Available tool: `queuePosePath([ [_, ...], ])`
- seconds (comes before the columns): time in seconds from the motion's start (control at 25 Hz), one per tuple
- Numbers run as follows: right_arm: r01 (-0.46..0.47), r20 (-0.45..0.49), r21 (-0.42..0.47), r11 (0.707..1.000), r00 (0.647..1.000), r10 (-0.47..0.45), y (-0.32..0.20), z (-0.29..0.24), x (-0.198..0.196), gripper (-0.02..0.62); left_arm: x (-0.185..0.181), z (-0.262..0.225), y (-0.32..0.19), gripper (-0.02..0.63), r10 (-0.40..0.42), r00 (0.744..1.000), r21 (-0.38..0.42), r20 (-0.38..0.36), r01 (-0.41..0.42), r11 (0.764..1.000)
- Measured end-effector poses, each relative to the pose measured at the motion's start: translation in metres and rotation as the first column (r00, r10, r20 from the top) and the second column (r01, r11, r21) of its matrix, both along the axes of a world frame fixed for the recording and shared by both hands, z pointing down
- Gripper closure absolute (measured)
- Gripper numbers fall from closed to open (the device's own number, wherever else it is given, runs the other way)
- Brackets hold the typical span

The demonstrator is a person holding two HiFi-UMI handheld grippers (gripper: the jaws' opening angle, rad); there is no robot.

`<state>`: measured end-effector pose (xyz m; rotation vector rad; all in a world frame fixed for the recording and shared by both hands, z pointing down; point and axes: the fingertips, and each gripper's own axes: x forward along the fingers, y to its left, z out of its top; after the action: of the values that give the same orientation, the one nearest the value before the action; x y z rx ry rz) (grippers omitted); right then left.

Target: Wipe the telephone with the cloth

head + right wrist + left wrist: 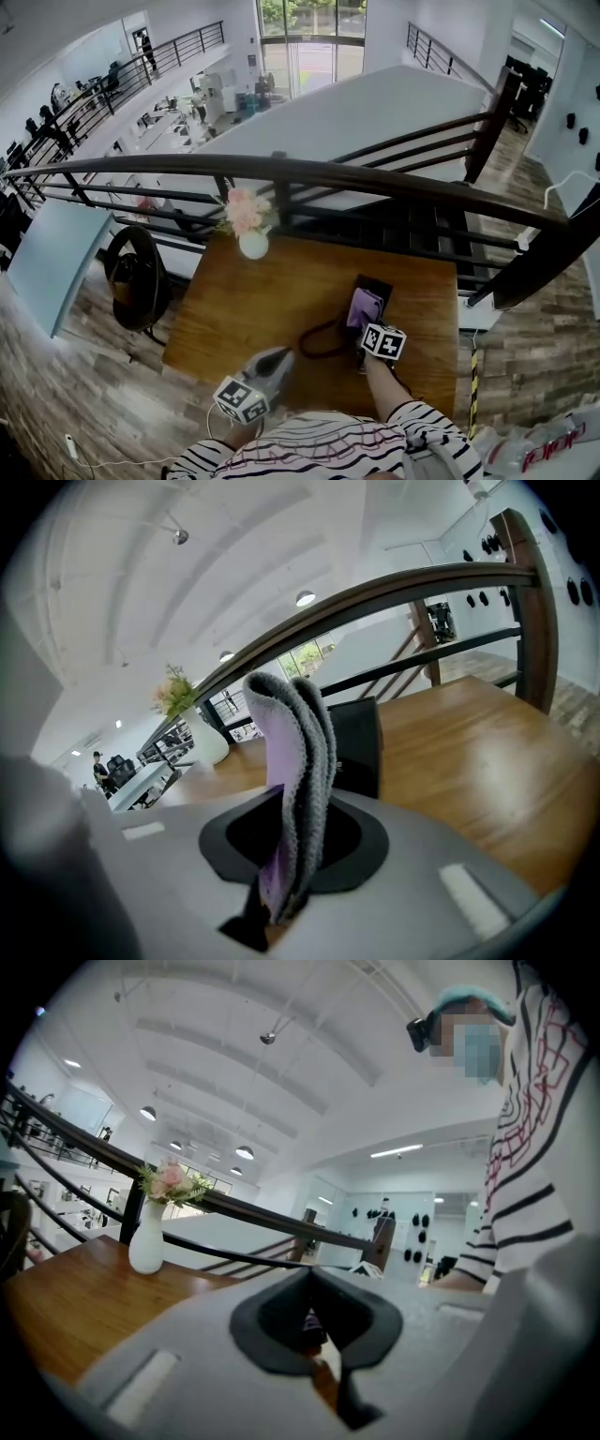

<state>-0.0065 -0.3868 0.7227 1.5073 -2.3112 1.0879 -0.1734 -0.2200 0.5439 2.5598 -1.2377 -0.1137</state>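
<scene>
Left of the telephone (378, 284), near the surface's (234, 300) front edge, the left hand-held gripper (281, 359) has its jaws together, the right hand-held gripper (367, 324) clamps the cloth (364, 306) over the telephone, bare wood lies leftward, and beyond stands a vase (253, 246) at the railing-side (375, 178) edge

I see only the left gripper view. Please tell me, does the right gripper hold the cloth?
Observer: Yes, the right gripper is shut on the folded cloth, purple and grey.
Operator: Where is the telephone?
Observer: The black telephone lies on the table's right half, directly ahead of the cloth.
Operator: Is my left gripper near it?
Observer: No, the left gripper is apart from it, near the front edge; a black cord loops between them.
</scene>
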Motion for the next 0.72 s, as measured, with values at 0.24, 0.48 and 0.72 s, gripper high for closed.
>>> queuePosePath([
  [0.24, -0.08, -0.04, -0.002, 0.997, 0.996, 0.08, 0.012, 0.0, 0.043, 0.535, 0.022, 0.003, -0.008, 0.607, 0.079, 0.997, -0.002, -0.006, -0.079, 0.997],
  [0.48, -0.138, -0.046, -0.006, 0.99, 0.989, 0.138, 0.021, 0.005, 0.071, 0.535, 0.041, 0.005, -0.017, 0.607, 0.153, 0.988, 0.002, -0.012, -0.153, 0.988],
  [0.72, -0.164, -0.062, 0.003, 0.986, 0.985, 0.164, 0.025, 0.004, 0.086, 0.535, 0.053, 0.007, -0.022, 0.607, 0.201, 0.979, 0.007, -0.014, -0.201, 0.979],
])
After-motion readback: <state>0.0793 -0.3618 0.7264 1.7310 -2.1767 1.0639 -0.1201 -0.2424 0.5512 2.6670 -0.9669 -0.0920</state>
